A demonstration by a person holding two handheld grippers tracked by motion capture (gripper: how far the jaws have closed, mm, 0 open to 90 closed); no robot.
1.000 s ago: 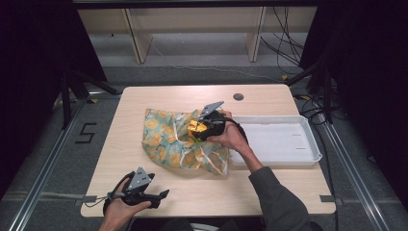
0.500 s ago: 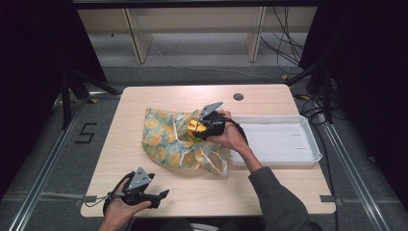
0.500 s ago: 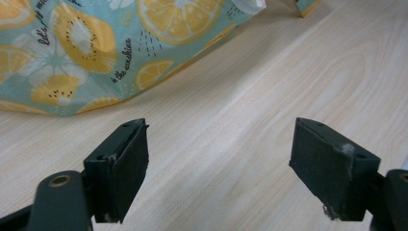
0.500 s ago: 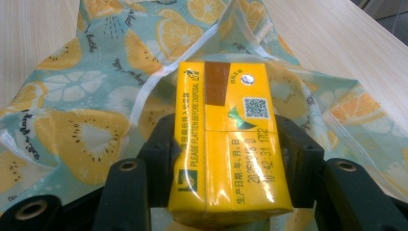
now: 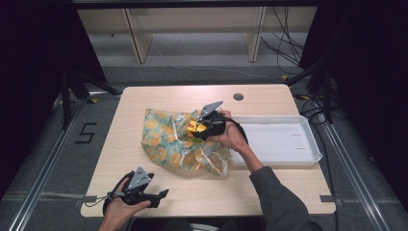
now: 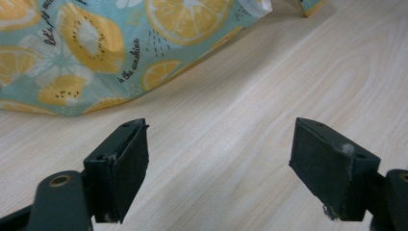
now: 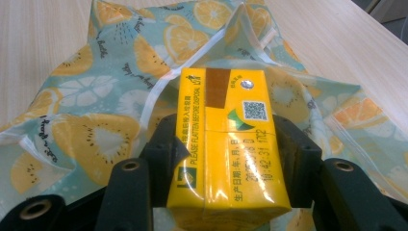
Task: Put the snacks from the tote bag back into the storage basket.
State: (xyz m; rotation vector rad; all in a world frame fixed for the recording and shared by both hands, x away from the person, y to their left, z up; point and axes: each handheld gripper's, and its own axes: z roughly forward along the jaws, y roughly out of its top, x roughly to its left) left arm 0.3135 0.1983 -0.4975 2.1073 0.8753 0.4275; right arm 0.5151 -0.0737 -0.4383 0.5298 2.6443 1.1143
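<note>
A yellow drink carton [image 7: 228, 139] is clamped between the jaws of my right gripper [image 5: 202, 129], which is shut on it and held just above a fruit-print cloth bag [image 5: 166, 139] lying mid-table. The bag is teal with orange and kiwi slices and has white drawstrings [image 7: 159, 94]. In the high view the carton [image 5: 195, 127] shows as a yellow patch at the gripper's tip. My left gripper [image 5: 156, 195] rests near the table's front edge, open, jaws wide apart over bare wood [image 6: 221, 144], with the bag's edge [image 6: 96, 53] beyond them.
A white tray [image 5: 308, 139] sits at the right of the wooden table [image 5: 269, 187]. A round cable hole [image 5: 238, 96] lies near the far edge. Shelving and cables stand beyond the table.
</note>
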